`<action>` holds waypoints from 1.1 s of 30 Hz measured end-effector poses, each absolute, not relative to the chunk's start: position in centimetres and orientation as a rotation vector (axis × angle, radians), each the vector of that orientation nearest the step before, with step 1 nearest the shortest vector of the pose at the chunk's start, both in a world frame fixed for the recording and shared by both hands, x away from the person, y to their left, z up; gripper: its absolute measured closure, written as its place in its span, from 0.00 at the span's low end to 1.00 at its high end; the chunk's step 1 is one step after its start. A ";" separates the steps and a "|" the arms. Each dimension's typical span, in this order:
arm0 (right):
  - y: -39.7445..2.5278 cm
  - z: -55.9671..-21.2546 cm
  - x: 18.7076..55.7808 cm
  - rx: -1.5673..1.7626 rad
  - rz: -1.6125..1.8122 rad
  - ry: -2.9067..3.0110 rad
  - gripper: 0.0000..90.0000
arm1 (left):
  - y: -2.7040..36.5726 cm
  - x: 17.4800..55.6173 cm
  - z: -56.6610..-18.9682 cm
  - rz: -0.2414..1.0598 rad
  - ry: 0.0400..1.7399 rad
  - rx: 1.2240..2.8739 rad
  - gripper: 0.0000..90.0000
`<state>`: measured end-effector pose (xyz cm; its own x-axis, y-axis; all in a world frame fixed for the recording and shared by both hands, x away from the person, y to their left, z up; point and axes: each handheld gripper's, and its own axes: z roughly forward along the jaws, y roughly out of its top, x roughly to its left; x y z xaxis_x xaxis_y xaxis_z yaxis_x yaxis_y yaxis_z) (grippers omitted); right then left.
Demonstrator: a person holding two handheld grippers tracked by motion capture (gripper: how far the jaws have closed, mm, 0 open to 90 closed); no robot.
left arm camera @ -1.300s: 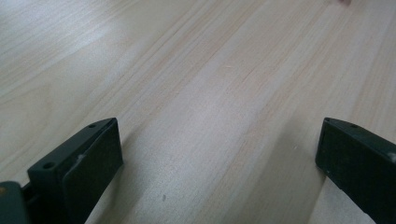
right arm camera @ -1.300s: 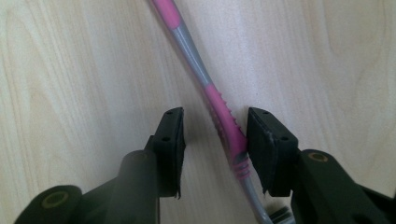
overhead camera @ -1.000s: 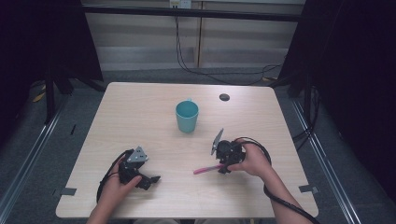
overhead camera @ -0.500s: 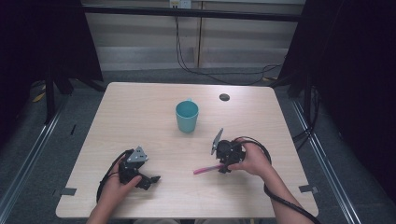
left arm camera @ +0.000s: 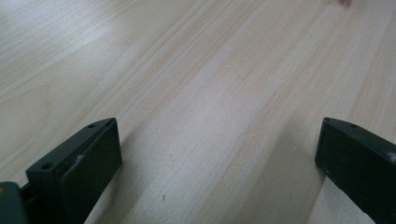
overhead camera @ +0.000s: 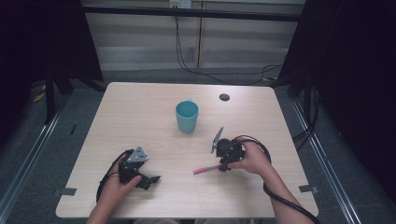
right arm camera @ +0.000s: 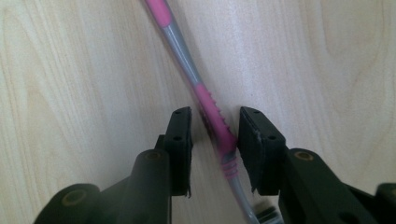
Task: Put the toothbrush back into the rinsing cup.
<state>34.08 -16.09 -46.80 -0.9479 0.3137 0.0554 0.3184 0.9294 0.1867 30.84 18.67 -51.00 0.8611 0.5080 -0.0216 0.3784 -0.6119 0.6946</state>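
A pink and grey toothbrush (right arm camera: 186,60) lies flat on the wooden table (overhead camera: 140,116), and its pink end (overhead camera: 203,170) points left in the high view. My right gripper (right arm camera: 215,114) is lowered over the handle with its jaws drawn in close on either side. The handle touches the right pad (right arm camera: 254,149), and a thin dark gap is left at the other pad. My left gripper (overhead camera: 152,179) rests on the table near the front left, held by a hand, its jaws wide apart over bare wood (left arm camera: 219,140). A teal cup (overhead camera: 187,116) stands upright mid-table.
A small dark round disc (overhead camera: 224,97) sits near the table's far edge, right of the cup. Black cables trail from both grippers towards the front edge. Dark frames and curtains flank the table.
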 end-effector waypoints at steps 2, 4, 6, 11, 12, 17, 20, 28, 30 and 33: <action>-16.1 -46.8 34.2 -0.497 -0.307 -3.070 0.78 | 18.7 30.8 -51.0 0.231 0.639 2.301 0.00; -16.2 -46.8 34.2 -0.495 -0.317 -3.070 0.79 | 18.7 30.8 -51.0 0.230 0.639 2.301 0.00; -16.3 -46.9 34.3 -0.508 -0.329 -3.062 0.81 | 18.7 30.8 -51.0 0.230 0.639 2.301 0.00; -16.2 -46.8 34.3 -0.496 -0.306 -3.068 0.89 | 18.7 30.8 -51.0 0.230 0.639 2.300 0.00; -16.2 -46.8 34.3 -0.496 -0.306 -3.068 0.89 | 18.7 30.8 -51.0 0.230 0.639 2.300 0.00; -16.0 -46.7 34.0 -0.495 -0.283 -3.073 0.89 | 18.7 30.8 -51.0 0.231 0.639 2.301 0.00; -15.9 -46.7 34.0 -0.478 -0.281 -3.075 0.90 | 18.7 30.8 -51.0 0.231 0.638 2.301 0.00; -16.0 -46.7 33.5 -0.470 -0.281 -3.080 0.90 | 18.7 30.8 -51.0 0.228 0.639 2.300 0.00; -16.1 -46.7 33.5 -0.469 -0.281 -3.078 0.90 | 18.7 30.8 -51.0 0.231 0.639 2.301 0.00; -16.5 -46.6 33.6 -0.473 -0.282 -3.069 0.90 | 18.7 30.8 -51.0 0.228 0.638 2.301 0.00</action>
<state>33.58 -16.46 -46.56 -0.9537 0.2965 0.0505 0.3007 0.9376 0.1744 30.84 18.67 -50.99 0.8612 0.5077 -0.0216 0.3789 -0.6132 0.6931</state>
